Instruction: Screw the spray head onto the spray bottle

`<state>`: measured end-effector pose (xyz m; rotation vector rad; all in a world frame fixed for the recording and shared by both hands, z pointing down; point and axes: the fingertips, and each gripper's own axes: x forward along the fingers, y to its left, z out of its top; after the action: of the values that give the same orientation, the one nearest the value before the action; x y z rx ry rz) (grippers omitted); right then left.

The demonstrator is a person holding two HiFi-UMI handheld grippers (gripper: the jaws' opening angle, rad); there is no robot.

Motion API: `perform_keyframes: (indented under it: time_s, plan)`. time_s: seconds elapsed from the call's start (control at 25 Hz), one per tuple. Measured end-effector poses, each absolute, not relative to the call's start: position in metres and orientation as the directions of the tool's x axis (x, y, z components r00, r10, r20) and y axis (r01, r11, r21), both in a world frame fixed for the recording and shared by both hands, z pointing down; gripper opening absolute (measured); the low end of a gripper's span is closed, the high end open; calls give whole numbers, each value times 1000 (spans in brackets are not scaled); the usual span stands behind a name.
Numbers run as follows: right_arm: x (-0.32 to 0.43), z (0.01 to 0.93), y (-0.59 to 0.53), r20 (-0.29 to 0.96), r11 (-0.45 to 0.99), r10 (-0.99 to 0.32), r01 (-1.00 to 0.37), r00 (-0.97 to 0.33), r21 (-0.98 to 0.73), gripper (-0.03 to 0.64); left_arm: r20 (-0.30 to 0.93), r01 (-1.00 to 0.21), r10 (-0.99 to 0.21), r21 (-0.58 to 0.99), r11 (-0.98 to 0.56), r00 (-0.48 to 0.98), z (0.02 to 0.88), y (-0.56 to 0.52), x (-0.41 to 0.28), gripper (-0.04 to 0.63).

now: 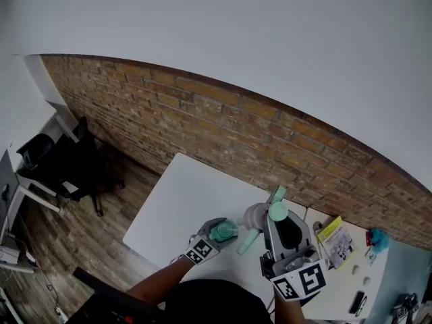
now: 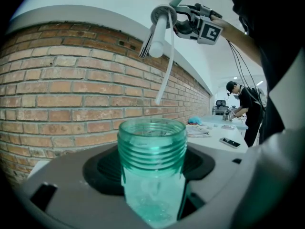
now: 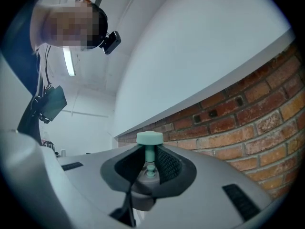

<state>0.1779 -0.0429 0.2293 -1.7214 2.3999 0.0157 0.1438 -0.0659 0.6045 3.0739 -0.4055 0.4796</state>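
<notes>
A white table (image 1: 172, 201) is seen against a brick wall (image 1: 202, 120) over a wooden floor (image 1: 64, 241), where the teal spray bottle (image 2: 152, 175) is clamped by the left gripper (image 2: 153, 194) and the spray head (image 2: 160, 30), pinched in the right gripper (image 3: 150, 165), is held apart at the bottle's 12 o'clock in the left gripper view.

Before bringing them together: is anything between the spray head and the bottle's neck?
Nothing visible does. The right gripper holds the spray head apart from the spray bottle in the left gripper; only the head's own dip tube hangs between, and the neck is open.
</notes>
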Motion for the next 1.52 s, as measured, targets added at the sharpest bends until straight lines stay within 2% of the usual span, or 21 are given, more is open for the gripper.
perform_keyframes:
  time_s: [0.76, 1.52]
  plan:
    - [154, 265, -60, -74, 363, -931, -926, -357, -103, 66, 286, -256, -257, -40, -966, 923, 603, -65, 143, 322]
    - [141, 282, -66, -48, 378, -926, -918, -375, -119, 66, 285, -247, -248, -40, -968, 926, 602, -64, 141, 322]
